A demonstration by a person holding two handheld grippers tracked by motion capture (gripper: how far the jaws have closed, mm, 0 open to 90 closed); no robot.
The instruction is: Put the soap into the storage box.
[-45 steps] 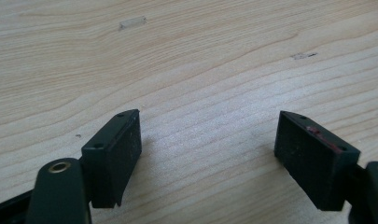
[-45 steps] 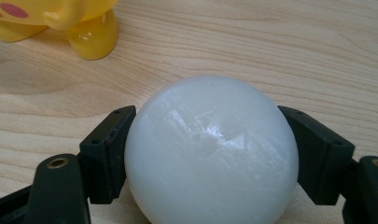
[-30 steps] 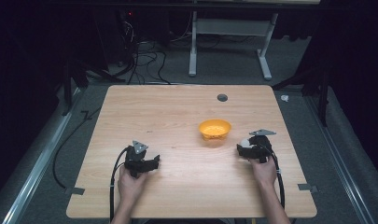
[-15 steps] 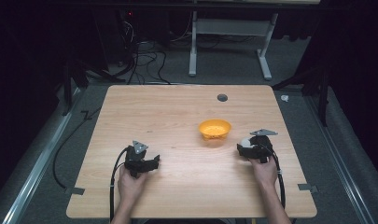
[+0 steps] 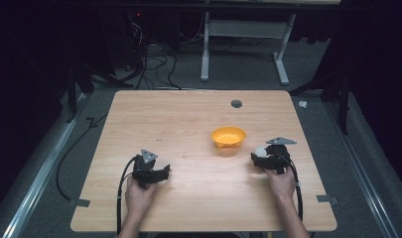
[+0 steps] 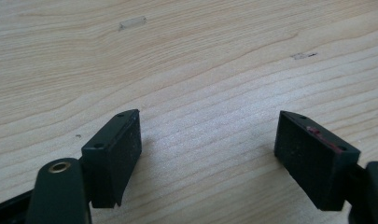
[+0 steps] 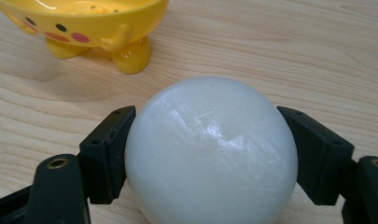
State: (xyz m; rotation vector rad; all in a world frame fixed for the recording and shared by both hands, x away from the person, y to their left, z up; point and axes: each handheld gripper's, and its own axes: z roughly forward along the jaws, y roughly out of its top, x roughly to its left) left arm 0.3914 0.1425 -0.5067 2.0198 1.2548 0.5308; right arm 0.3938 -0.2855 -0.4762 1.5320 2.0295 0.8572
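The left gripper (image 5: 161, 173) rests low over the wooden table (image 5: 188, 119), jaws spread wide with bare wood between them; it grasps nothing.

The yellow bowl (image 5: 228, 137) stands right of centre on short feet, with a face printed on its side. It is light in appearance and probably tips or slides if struck on the rim.

The right gripper (image 5: 255, 158) is clamped on a white ball (image 7: 210, 149), which sits just beside the bowl, near the table surface.

Risk: the ball is smooth and glossy, and the flat pads (image 7: 109, 154) contact it only at its sides. A loosened or tilted grip likely lets it squirt out and roll across the table.
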